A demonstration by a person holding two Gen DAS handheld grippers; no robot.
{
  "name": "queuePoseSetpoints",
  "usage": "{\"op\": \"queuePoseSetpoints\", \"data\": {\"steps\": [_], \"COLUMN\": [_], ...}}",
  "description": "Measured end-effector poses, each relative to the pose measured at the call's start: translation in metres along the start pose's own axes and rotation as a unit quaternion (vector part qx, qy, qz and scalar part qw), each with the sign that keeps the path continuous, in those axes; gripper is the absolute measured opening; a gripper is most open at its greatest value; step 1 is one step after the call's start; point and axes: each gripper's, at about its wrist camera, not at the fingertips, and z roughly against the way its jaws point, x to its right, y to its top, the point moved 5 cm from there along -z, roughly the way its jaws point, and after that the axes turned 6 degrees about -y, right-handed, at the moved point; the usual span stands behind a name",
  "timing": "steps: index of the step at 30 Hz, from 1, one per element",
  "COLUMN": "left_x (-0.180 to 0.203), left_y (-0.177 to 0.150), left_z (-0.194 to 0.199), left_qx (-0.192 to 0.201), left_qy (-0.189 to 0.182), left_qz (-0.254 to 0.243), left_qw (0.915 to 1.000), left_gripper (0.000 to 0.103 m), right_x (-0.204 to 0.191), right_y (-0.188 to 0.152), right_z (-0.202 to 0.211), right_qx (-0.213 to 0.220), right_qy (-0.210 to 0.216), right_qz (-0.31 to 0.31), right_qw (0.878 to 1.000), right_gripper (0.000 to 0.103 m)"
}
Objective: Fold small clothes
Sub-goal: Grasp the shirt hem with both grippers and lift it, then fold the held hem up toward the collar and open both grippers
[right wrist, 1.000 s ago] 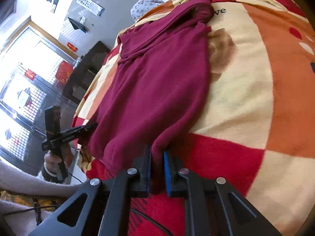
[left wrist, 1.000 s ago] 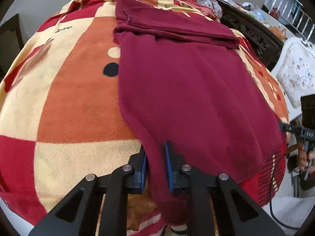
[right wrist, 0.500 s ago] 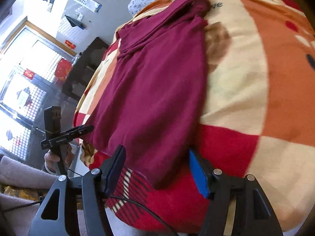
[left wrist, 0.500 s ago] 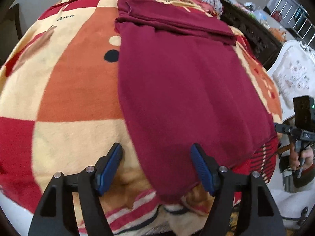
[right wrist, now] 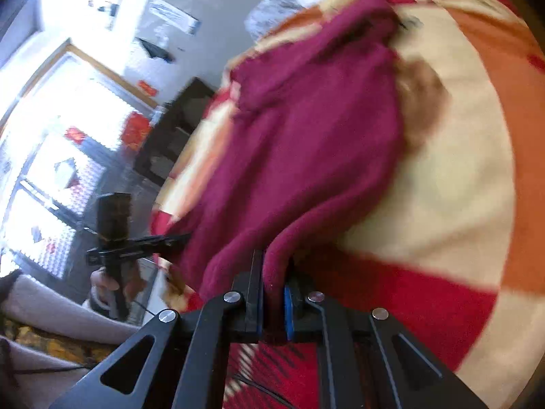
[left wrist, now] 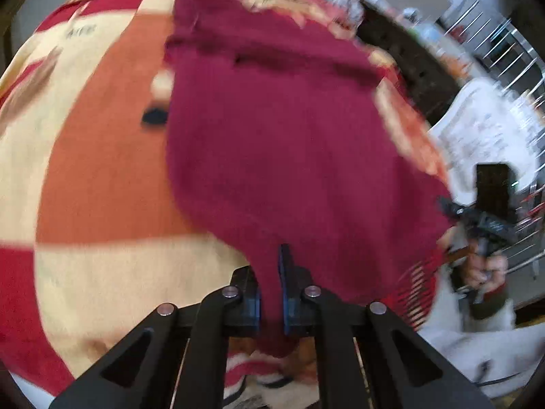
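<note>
Here, garment (left wrist: pixel 289 156) hem clamped, blanket (left wrist: pixel 102 177) beside

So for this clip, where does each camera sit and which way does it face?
Left wrist: on the left hand-held gripper, looking along its fingers over the maroon garment and the patterned blanket; the right hand with its gripper shows at the right edge.
Right wrist: on the right hand-held gripper, facing garment, blanket and window; the left hand shows at left.
Shared: the garment's near hem, pinched by both grippers, and the blanket.
</note>
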Motion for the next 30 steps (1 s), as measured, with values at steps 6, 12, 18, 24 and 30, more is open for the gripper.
{"op": "queuePoseSetpoints", "data": {"steps": [6, 12, 18, 24, 30], "left_x": [0.010, -0.011, -0.055, -0.094, -0.079], "left_y": [0.094, 0.202, 0.289, 0.321, 0.327], "left_z": [0.032, 0.026, -0.007, -0.036, -0.001], "left_qx": [0.088, 0.151, 0.161, 0.160, 0.231], "left_qy": [-0.013, 0.021, 0.065, 0.048, 0.089], "left_qz": [-0.036, -0.028, -0.002, 0.048, 0.015], "left_qw": [0.9954, 0.9879, 0.9847, 0.9848, 0.9688], "left_gripper": [0.008, 0.008, 0.007, 0.019, 0.085], "right_x": [-0.026, -0.016, 0.027, 0.096, 0.095], "right_y": [0.091, 0.189, 0.273, 0.323, 0.323], "right_z": [0.023, 0.011, -0.028, -0.069, -0.041], "right_qx": [0.083, 0.137, 0.141, 0.119, 0.154], "right_qy": [0.028, 0.008, -0.045, -0.116, -0.089], "right_qz": [0.050, 0.056, 0.015, -0.062, -0.079], "right_qw": [0.995, 0.989, 0.989, 0.984, 0.981], "right_gripper": [0.010, 0.010, 0.010, 0.015, 0.040]}}
